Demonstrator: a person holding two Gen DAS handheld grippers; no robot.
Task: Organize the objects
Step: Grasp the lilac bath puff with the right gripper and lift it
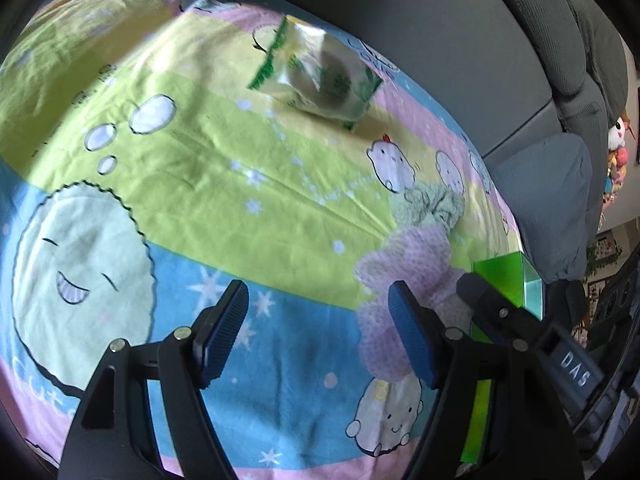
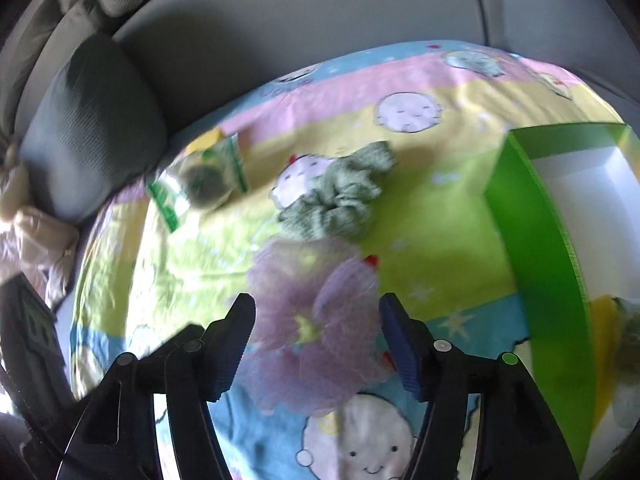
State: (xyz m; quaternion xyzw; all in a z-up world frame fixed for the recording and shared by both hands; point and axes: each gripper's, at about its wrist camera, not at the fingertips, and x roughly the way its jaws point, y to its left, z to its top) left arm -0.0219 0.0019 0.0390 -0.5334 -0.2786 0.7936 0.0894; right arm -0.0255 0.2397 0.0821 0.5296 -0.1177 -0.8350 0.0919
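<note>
A purple mesh scrunchie (image 2: pixel 316 320) lies on the cartoon-print cloth, between the open fingers of my right gripper (image 2: pixel 318 340). It also shows in the left wrist view (image 1: pixel 404 276). A green knit scrunchie (image 2: pixel 340 196) lies just beyond it, also in the left wrist view (image 1: pixel 432 204). A clear green-printed packet (image 1: pixel 320 76) with something round inside lies farther off, also in the right wrist view (image 2: pixel 200 180). A green box (image 2: pixel 556 248) with a white inside stands at the right. My left gripper (image 1: pixel 316 332) is open and empty above the cloth.
The cloth (image 1: pixel 208 184) covers a rounded surface in front of a grey sofa (image 2: pixel 280 20). A grey cushion (image 2: pixel 88 120) lies at the left in the right wrist view. The green box holds something yellow and grey-green (image 2: pixel 616 324) at its near end.
</note>
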